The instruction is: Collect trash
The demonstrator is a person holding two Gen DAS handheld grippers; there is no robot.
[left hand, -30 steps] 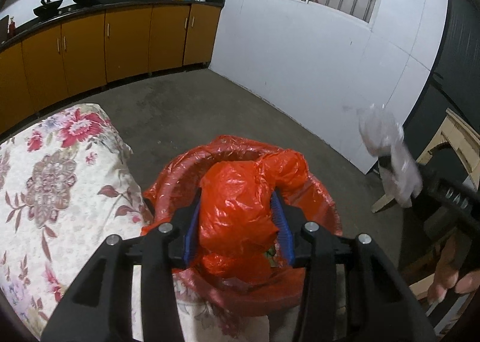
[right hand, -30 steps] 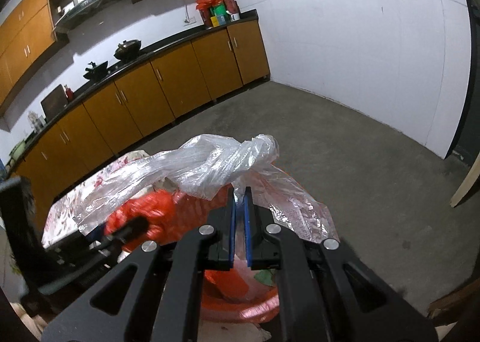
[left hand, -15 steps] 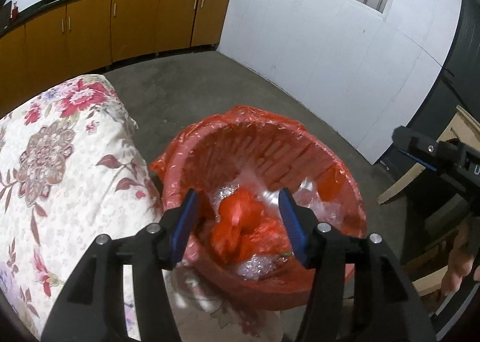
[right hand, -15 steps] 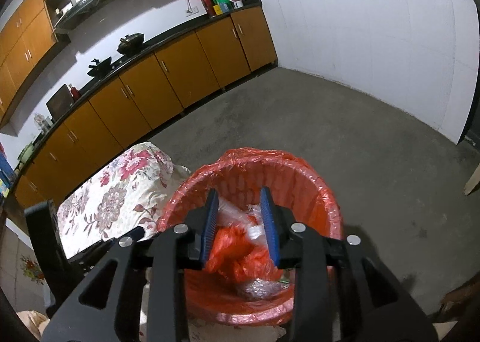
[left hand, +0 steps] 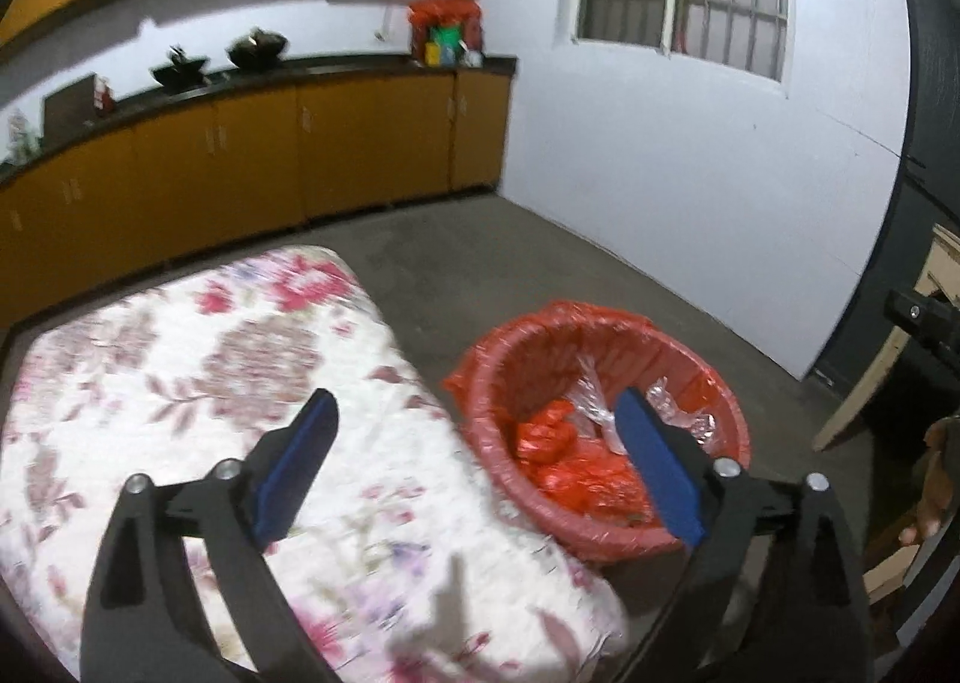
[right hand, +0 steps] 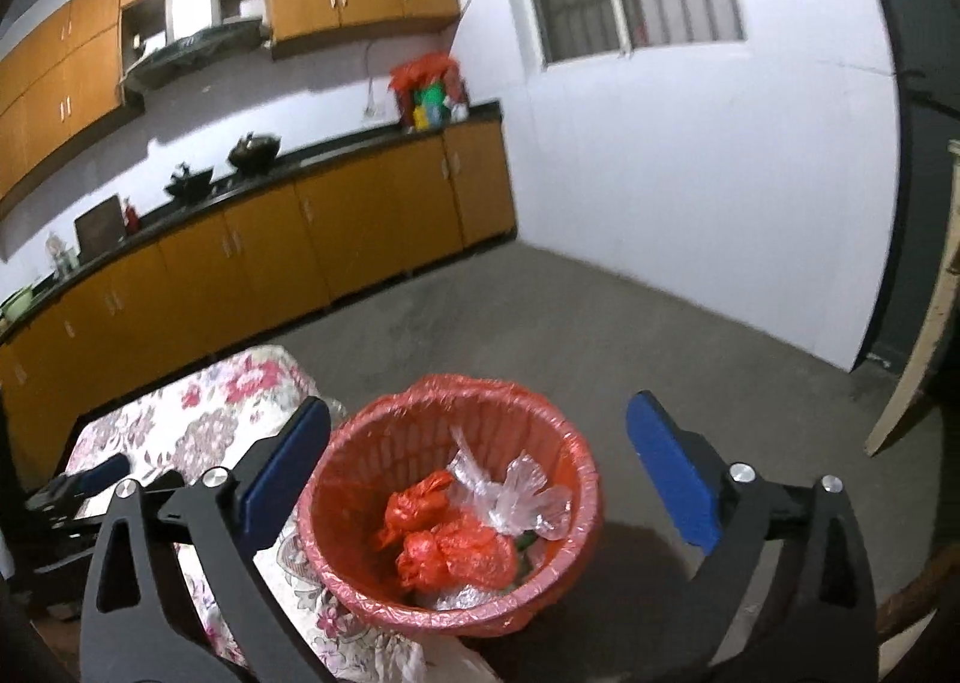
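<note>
A red basket (left hand: 600, 320) lined with a red bag stands on the floor beside the flowered cloth. Inside it lie a crumpled red plastic bag (left hand: 543, 434) and a clear plastic bag (left hand: 591, 401). My left gripper (left hand: 474, 407) hangs above the cloth's edge and the basket, its jaws opening wide with nothing between them. From the right wrist, the basket (right hand: 372, 425) shows the red bag (right hand: 456, 551) and the clear bag (right hand: 516, 497) resting loose. My right gripper (right hand: 478, 410) is above and short of the basket, its jaws also opening and empty.
A flowered cloth (left hand: 180, 359) covers a low surface left of the basket. Orange cabinets (left hand: 240, 161) with pots on a dark counter line the far wall. A white wall (left hand: 690, 191) with a barred window runs right. A pale wooden frame (left hand: 870, 377) leans at the right edge.
The left gripper let go of the red bag and the right let go of the clear bag; both now lie in the basket. Both grippers opened wide and drew back and up.
</note>
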